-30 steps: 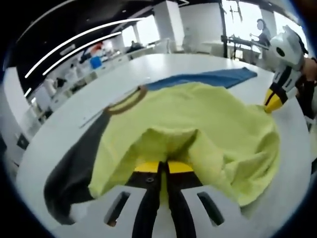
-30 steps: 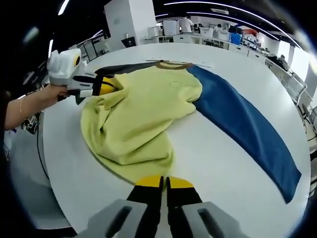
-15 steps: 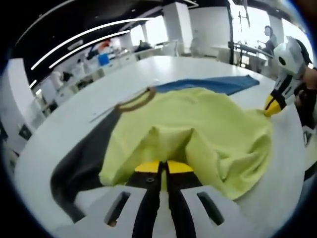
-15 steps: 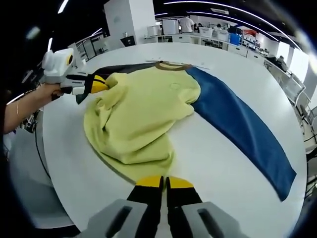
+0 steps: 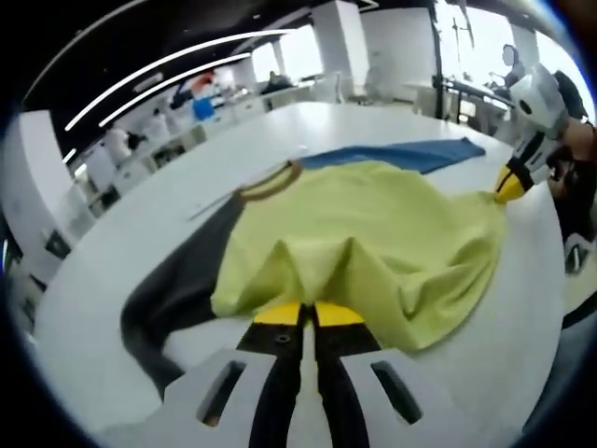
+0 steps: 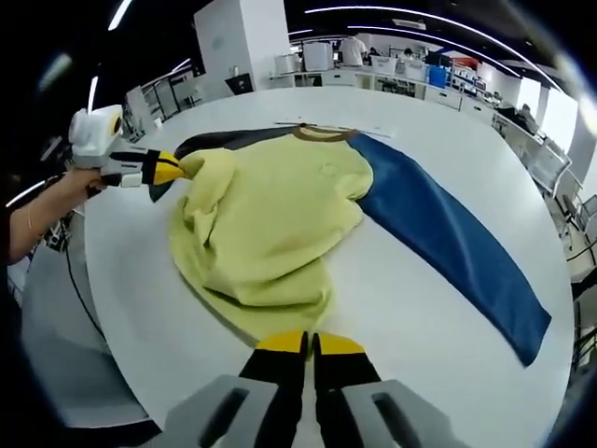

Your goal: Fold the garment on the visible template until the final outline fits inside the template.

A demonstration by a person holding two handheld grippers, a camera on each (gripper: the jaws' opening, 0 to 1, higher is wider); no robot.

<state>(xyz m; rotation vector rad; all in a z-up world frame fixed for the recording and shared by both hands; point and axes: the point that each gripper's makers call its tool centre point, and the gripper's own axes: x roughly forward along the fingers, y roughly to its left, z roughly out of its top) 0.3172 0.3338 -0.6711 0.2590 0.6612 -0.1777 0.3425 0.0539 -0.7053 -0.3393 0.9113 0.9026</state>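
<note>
The garment (image 6: 270,233) is soft matt cloth, its yellow body slightly fuzzy, with a blue sleeve (image 6: 448,252), a dark sleeve (image 5: 177,289) and a ribbed tan collar (image 5: 266,182). The counter (image 6: 410,317) looks smooth, white, faintly glossy.

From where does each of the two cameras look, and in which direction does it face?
Left gripper view: rides on the left gripper, faces across the yellow garment toward the right gripper; its own fingers pinch the cloth.
Right gripper view: rides on the right gripper, faces over the garment toward the left gripper and a hand.
Both share the garment, its blue sleeve and the white table.
</note>
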